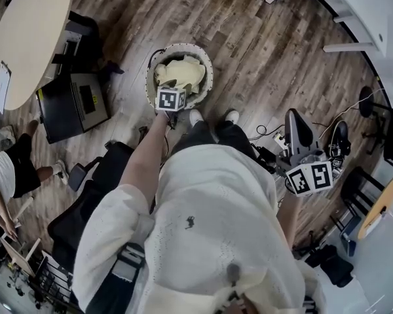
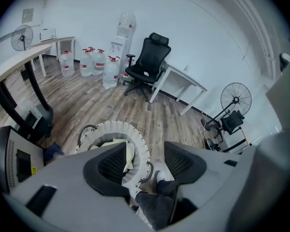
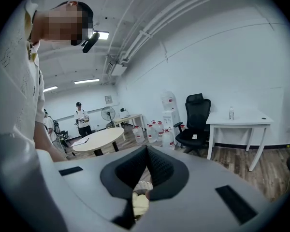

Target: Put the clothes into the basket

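A round white wicker basket [image 1: 206,67] stands on the wood floor just ahead of the person's feet, with cream clothes [image 1: 181,72] heaped inside. My left gripper [image 1: 171,99] hangs over the basket's near rim, pointing steeply down. In the left gripper view its jaws [image 2: 145,163] stand open with nothing between them; the basket [image 2: 135,134] and the cream clothes [image 2: 128,151] lie below the left pad. My right gripper [image 1: 309,177] is held off to the right, away from the basket. Its jaws [image 3: 146,166] are shut on nothing, and a bit of cream cloth [image 3: 140,204] shows beneath them.
A black office chair [image 2: 147,62], water jugs [image 2: 87,62] and a white desk [image 2: 186,81] stand by the far wall, a floor fan [image 2: 236,99] to the right. A round table [image 1: 26,38] and a black case [image 1: 75,103] lie left of the basket. Another person [image 1: 6,169] sits at far left.
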`<state>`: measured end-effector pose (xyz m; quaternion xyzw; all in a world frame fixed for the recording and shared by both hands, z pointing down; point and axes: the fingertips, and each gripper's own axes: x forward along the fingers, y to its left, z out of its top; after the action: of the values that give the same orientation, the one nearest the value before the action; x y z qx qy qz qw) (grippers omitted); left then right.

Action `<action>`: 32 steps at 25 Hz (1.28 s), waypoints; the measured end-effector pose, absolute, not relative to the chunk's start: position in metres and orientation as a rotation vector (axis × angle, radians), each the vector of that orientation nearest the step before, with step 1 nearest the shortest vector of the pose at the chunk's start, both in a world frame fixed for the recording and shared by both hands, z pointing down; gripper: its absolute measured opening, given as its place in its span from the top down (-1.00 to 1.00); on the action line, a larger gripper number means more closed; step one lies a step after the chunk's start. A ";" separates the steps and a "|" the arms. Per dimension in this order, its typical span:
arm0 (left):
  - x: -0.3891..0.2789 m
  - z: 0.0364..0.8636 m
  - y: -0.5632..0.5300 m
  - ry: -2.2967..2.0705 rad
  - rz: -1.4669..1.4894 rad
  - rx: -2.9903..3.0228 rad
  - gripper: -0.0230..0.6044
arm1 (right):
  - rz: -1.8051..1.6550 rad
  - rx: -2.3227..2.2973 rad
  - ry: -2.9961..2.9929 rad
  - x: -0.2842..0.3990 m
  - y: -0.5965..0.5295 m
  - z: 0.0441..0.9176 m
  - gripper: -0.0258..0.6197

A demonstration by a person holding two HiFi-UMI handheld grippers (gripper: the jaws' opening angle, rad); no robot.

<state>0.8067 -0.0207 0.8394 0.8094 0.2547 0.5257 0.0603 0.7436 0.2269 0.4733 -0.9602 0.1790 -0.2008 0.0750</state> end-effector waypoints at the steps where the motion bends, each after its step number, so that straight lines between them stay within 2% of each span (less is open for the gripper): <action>1: 0.805 0.836 -0.020 0.778 1.582 2.459 0.07 | -0.601 -2.879 0.553 0.744 0.224 0.474 0.90; 3: 0.800 0.832 -0.021 0.789 1.565 2.474 0.12 | -0.599 -2.875 0.589 0.744 0.218 0.474 0.90; 8: 0.788 0.812 -0.030 0.767 1.469 2.535 0.78 | -0.593 -2.856 0.706 0.744 0.200 0.475 0.90; 10: 0.785 0.802 -0.033 0.747 1.432 2.548 0.84 | -0.592 -2.844 0.762 0.747 0.193 0.474 0.89; 32: 0.738 0.661 -0.030 0.321 0.907 2.638 0.86 | -0.642 -2.543 1.518 0.790 0.128 0.476 0.90</action>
<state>0.7381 -0.0304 0.6613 0.9265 0.1127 0.3184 0.1660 0.7895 0.1282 0.4764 -0.8379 0.5002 -0.2114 0.0555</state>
